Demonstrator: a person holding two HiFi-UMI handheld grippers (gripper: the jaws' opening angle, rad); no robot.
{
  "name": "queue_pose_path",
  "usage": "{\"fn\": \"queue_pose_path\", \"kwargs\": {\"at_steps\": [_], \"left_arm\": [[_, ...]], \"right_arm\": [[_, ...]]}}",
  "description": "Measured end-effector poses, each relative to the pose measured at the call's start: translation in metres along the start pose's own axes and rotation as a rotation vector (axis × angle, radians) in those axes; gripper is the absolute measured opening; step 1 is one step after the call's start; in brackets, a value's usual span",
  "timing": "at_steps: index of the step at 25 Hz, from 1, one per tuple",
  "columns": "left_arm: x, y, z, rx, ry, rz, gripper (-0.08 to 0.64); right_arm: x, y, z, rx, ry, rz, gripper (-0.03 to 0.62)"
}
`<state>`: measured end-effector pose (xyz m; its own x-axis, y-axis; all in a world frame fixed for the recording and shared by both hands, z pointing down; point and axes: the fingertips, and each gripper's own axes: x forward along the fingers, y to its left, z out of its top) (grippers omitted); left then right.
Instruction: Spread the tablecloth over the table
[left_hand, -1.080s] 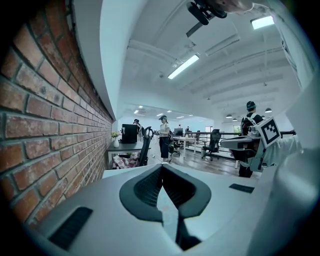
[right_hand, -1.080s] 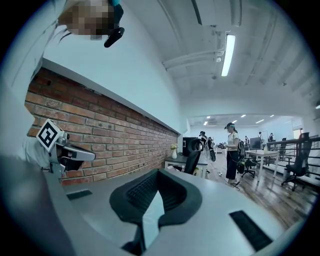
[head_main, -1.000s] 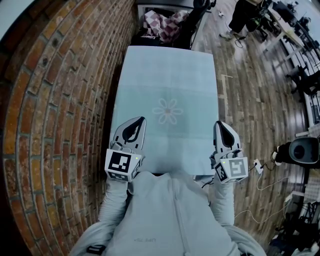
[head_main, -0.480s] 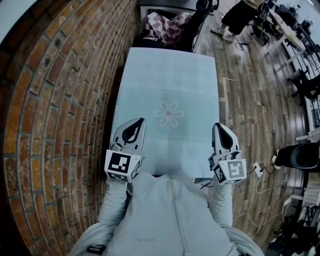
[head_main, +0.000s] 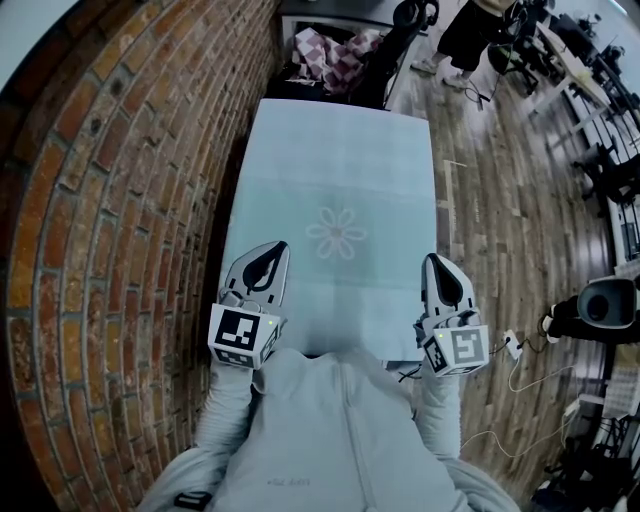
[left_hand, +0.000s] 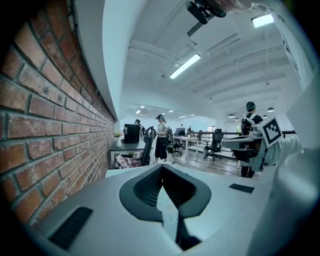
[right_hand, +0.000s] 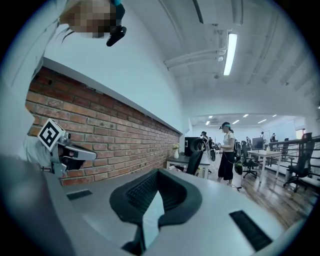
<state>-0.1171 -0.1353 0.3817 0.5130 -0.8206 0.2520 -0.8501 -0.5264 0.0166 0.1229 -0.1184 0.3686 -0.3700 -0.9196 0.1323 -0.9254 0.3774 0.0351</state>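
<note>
Brick wall (head_main: 120, 200) runs close along the left gripper's (head_main: 271, 246) left. Open wood floor (head_main: 500, 210) lies right of the right gripper (head_main: 437, 259). Ahead is flat tablecloth (head_main: 340, 150), then a chair (head_main: 385, 60).

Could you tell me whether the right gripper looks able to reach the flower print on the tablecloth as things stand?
Probably yes: the flower print lies just ahead of the right gripper, toward the left, with only flat tablecloth between them.

Noted a pale blue tablecloth (head_main: 335, 160) with faint checks and a white flower outline at mid-surface; red-brown brick wall (head_main: 120, 200); pink-and-white checked cloth (head_main: 325, 50) past the far edge; brown plank floor (head_main: 500, 200).
</note>
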Motion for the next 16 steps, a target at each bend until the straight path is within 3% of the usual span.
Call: {"fn": "queue_pose_path", "kwargs": {"at_steps": [16], "left_arm": [[0.0007,0.0029,0.0013,-0.005,-0.005,0.002,0.025]], "right_arm": [[-0.0049,-0.0037,-0.0021,-0.008,0.004,-0.013,0.021]]}}
